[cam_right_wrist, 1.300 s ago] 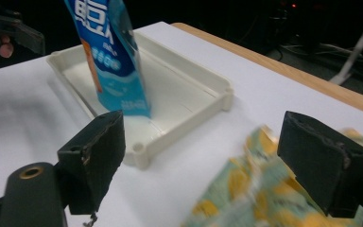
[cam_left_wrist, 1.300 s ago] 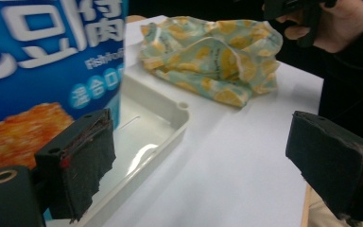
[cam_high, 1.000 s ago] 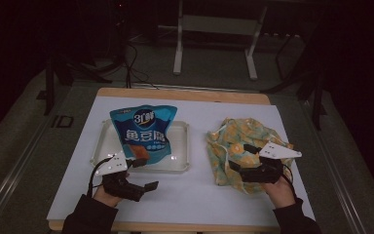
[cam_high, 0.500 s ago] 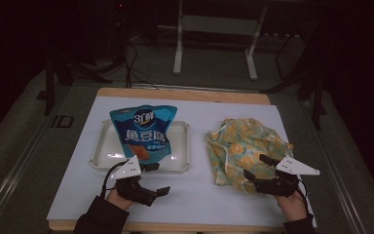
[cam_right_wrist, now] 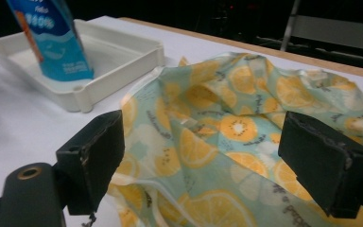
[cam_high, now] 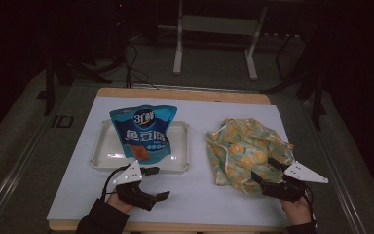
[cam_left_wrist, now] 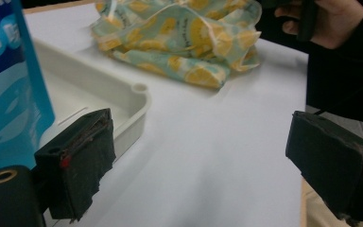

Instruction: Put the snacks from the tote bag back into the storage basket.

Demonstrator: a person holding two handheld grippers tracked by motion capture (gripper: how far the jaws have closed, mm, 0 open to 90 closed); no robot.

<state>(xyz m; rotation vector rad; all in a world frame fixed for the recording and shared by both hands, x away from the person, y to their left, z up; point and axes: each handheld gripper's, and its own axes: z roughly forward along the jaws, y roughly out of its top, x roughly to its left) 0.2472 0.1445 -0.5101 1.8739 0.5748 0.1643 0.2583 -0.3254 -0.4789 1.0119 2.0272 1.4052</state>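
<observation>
A blue snack bag (cam_high: 143, 131) stands upright in a white tray (cam_high: 180, 146) on the left half of the table. To the right lies a crumpled cloth bag (cam_high: 243, 146) printed with orange slices. My left gripper (cam_high: 158, 183) is open near the table's front edge, just in front of the tray, with nothing between its jaws. In the left gripper view, my left gripper (cam_left_wrist: 205, 161) frames bare table, with the tray corner (cam_left_wrist: 139, 94) by one jaw. My right gripper (cam_high: 263, 168) is open at the cloth bag's near right edge. In the right gripper view, my right gripper (cam_right_wrist: 210, 156) spans the cloth bag (cam_right_wrist: 227, 118) without pressing on it.
A white sheet (cam_high: 199, 195) covers the wooden table (cam_high: 185, 93). The snack bag (cam_right_wrist: 52, 38) and tray (cam_right_wrist: 123, 52) lie beyond the cloth in the right gripper view. A metal stand (cam_high: 214, 39) rises on the dark floor behind the table.
My right gripper has drawn back off the cloth, toward the right and the near edge. My left gripper has shifted slightly right and lower. Both stay open.
</observation>
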